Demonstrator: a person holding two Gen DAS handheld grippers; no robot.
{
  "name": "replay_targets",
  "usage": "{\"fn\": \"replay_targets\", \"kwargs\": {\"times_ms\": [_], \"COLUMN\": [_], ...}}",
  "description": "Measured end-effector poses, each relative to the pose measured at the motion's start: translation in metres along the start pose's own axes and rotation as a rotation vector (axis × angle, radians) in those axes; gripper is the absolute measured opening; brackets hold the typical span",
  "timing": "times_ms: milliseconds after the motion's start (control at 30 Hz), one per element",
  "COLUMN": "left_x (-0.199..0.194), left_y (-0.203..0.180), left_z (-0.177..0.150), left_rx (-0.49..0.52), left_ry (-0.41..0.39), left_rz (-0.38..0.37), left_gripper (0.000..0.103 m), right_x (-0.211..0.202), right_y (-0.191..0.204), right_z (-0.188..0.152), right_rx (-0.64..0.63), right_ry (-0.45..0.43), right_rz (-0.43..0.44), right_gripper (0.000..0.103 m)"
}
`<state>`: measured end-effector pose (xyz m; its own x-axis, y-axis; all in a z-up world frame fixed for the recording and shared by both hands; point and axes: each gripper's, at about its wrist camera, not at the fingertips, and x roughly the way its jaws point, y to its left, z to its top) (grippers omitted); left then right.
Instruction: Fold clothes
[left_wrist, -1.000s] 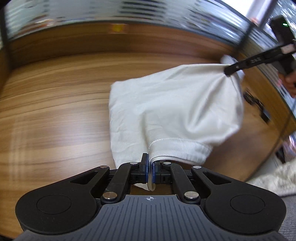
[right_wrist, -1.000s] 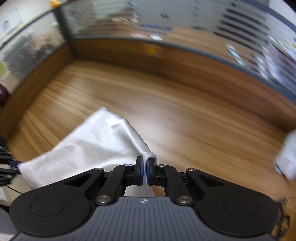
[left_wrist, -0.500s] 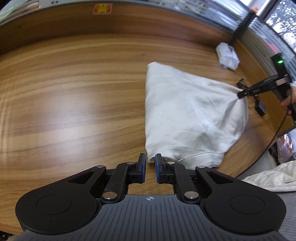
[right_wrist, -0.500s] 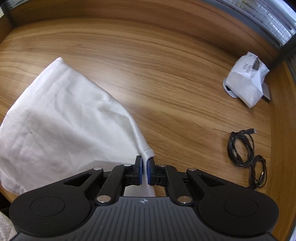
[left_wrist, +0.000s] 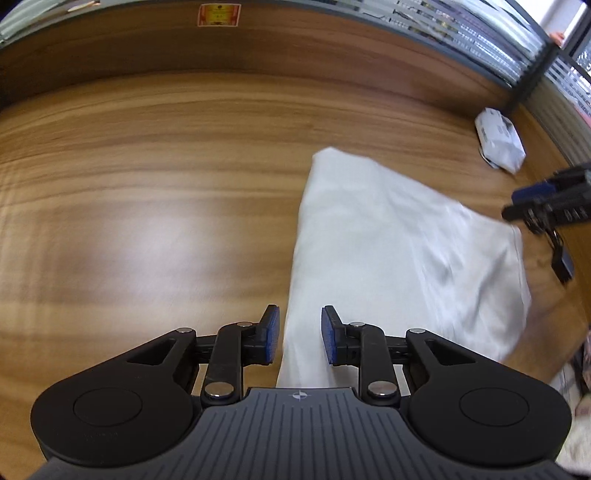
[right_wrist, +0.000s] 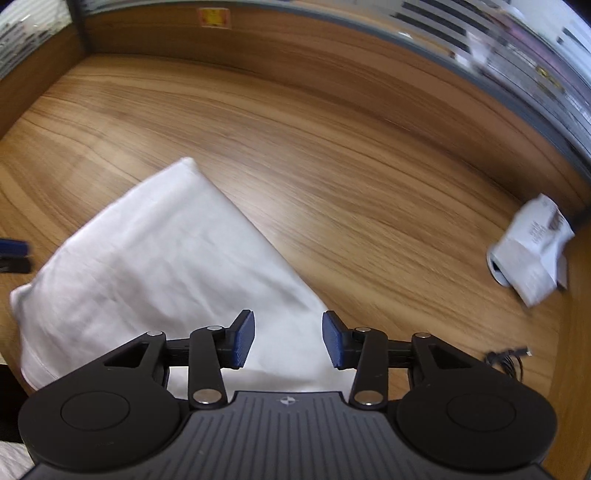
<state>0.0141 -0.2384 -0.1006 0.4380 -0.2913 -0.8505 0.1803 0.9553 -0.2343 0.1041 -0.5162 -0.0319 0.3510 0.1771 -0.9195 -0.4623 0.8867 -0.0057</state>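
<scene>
While white garment (left_wrist: 399, 258) lies flat on table (left_wrist: 147, 184), left tongs (left_wrist: 300, 338), right tongs (right_wrist: 288, 339) hover spread, empty.

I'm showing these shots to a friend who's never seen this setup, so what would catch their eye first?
First the white garment, lying folded on the wooden table and filling the near left of the right wrist view. Next, both grippers, left gripper and right gripper, hang open just over its near edge. Lastly a crumpled white packet sits by the table's far right edge.
</scene>
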Motion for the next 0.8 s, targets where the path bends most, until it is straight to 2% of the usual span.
{"fn": "replay_targets", "kwargs": {"times_ms": [67, 133, 267, 633, 700, 733, 800], "left_x": [0.010, 0.018, 0.030, 0.058, 0.059, 0.059, 0.057], "left_y": [-0.004, -0.007, -0.012, -0.012, -0.013, -0.015, -0.020], "left_z": [0.009, 0.016, 0.026, 0.030, 0.030, 0.029, 0.026], "left_rx": [-0.010, -0.008, 0.011, 0.036, 0.044, 0.051, 0.086], "left_ry": [-0.009, -0.002, 0.023, 0.098, 0.095, 0.090, 0.064], "left_rz": [0.009, 0.004, -0.004, -0.003, -0.001, -0.001, 0.011], "left_gripper": [0.029, 0.035, 0.038, 0.041, 0.037, 0.026, 0.014], "right_x": [0.000, 0.000, 0.004, 0.018, 0.021, 0.022, 0.023], "right_y": [0.005, 0.010, 0.020, 0.034, 0.037, 0.038, 0.039], "right_z": [0.002, 0.002, -0.007, -0.052, -0.060, -0.063, -0.069], "right_rx": [-0.006, -0.005, 0.024, 0.140, 0.155, 0.159, 0.170], "right_ry": [-0.006, -0.013, -0.020, 0.017, 0.025, 0.026, 0.026], "right_rz": [0.019, 0.032, 0.063, 0.117, 0.124, 0.125, 0.128], "right_gripper": [0.050, 0.052, 0.059, 0.060, 0.060, 0.060, 0.060]}}
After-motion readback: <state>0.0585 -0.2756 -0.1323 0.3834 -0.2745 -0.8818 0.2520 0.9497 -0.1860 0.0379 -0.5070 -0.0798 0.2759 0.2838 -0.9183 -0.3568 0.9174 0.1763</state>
